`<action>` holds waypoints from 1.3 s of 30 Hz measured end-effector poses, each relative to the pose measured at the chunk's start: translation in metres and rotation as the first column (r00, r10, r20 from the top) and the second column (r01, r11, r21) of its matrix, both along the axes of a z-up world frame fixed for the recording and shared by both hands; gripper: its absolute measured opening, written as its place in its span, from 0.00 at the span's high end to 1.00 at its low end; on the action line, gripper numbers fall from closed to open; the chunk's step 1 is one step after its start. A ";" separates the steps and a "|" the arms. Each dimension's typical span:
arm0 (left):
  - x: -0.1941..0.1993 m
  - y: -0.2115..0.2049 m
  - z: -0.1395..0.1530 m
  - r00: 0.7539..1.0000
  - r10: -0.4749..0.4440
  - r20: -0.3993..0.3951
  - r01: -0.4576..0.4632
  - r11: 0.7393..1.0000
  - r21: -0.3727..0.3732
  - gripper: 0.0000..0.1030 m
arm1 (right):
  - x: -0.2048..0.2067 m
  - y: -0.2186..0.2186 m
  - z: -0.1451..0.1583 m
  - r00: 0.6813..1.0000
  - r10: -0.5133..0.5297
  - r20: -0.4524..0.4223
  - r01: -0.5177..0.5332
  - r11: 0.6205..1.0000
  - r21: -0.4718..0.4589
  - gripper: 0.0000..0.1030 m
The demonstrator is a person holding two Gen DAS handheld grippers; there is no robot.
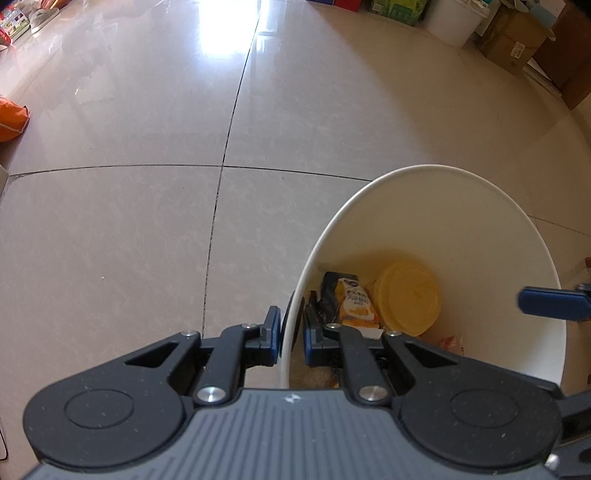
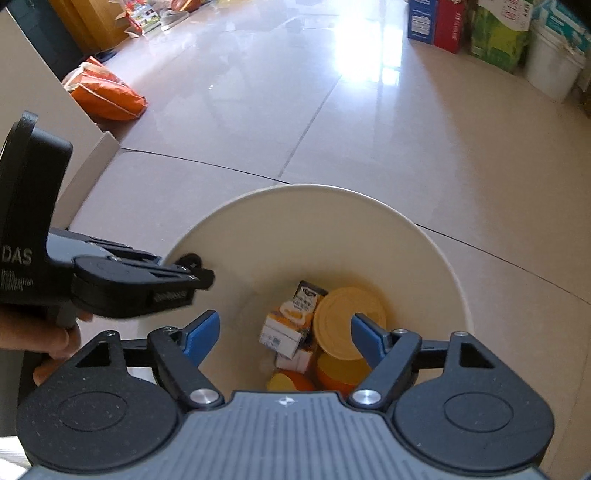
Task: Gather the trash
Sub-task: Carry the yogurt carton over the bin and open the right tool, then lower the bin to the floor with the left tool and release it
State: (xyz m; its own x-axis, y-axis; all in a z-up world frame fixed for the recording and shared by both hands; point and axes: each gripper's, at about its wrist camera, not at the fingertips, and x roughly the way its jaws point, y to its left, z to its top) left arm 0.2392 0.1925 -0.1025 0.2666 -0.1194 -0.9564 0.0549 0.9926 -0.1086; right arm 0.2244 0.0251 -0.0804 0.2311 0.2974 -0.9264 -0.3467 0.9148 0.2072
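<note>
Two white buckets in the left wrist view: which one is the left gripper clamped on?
The near bucket with the trash inside, at lower right. The left gripper pinches its rim. The other bucket stands far off by the boxes, untouched.

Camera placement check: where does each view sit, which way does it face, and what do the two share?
Left wrist: on the left gripper, facing steeply down; jaws clamp the white bin rim; right gripper's blue pad shows.
Right wrist: on the right gripper, open above the bin; left gripper and a hand show.
Shared: bin, yellow lid, carton.
</note>
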 end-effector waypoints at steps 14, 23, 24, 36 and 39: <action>-0.003 -0.015 -0.001 1.000 -0.018 0.007 0.018 0.998 0.058 0.90 | -0.057 -0.046 0.008 0.993 -0.114 0.027 0.117 0.985 -0.128 0.02; -0.010 -0.022 0.014 0.999 -0.007 0.049 0.002 0.995 0.098 0.22 | -0.047 -0.068 0.017 0.976 -0.220 -0.006 0.218 0.972 -0.088 0.01; -0.012 -0.025 0.017 0.998 -0.010 0.059 0.003 0.993 0.117 0.17 | -0.047 -0.071 0.019 0.972 -0.233 -0.007 0.232 0.970 -0.075 0.00; -0.070 -0.055 0.075 0.985 -0.052 0.164 0.022 0.983 0.183 0.08 | -0.058 -0.071 0.006 0.966 -0.246 -0.076 0.230 0.958 -0.168 0.00; -0.091 -0.055 0.088 0.985 -0.004 0.172 -0.022 0.988 0.150 0.05 | -0.063 -0.076 0.011 0.961 -0.267 -0.077 0.248 0.950 -0.189 0.00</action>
